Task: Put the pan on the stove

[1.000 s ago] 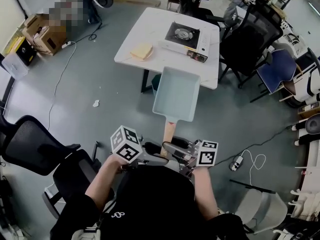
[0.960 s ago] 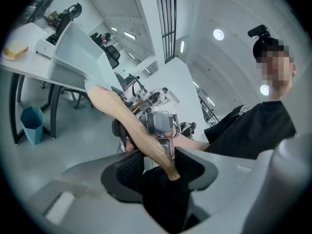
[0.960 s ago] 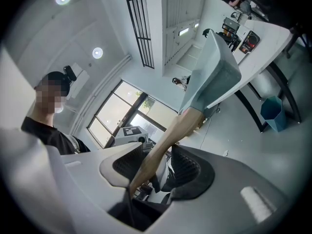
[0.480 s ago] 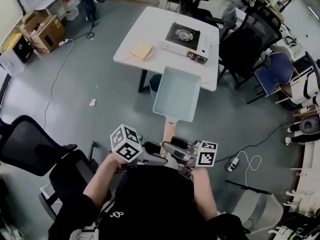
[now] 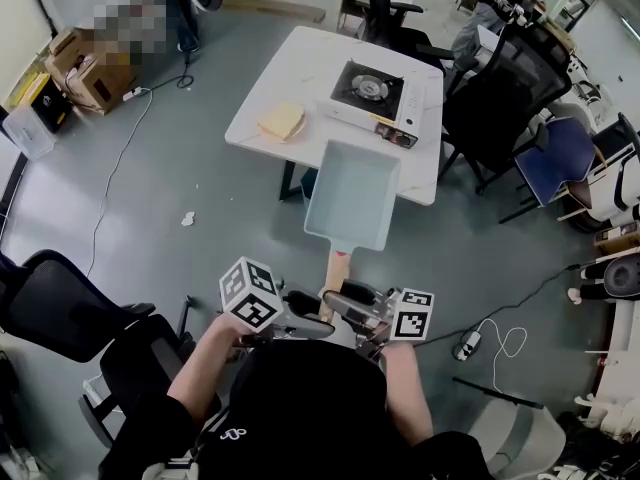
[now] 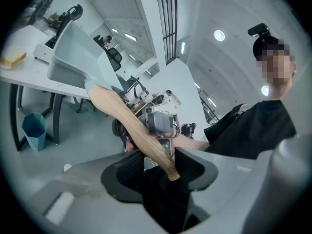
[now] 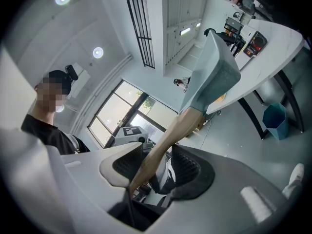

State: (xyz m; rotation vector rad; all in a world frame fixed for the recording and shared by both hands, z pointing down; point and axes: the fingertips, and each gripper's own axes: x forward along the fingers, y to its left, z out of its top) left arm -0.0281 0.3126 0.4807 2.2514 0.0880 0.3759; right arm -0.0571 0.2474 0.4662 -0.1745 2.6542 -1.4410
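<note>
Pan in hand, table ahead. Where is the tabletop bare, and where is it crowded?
Bare: the far left part of the table, between the yellowish block and the far edge. Crowded: the right half, where the stove sits, with black chairs close beside it. The pan hides the near edge.

Head camera's up high, staring steeply down past both sets of jaws to the table (image 5: 290, 78) out ahead of them. The left gripper (image 6: 158, 167) camera sits tight behind its jaws, facing across at the right gripper (image 7: 156, 167), whose camera looks straight back. All three views share the pan (image 5: 352, 194) beyond the jaws, and the table.
</note>
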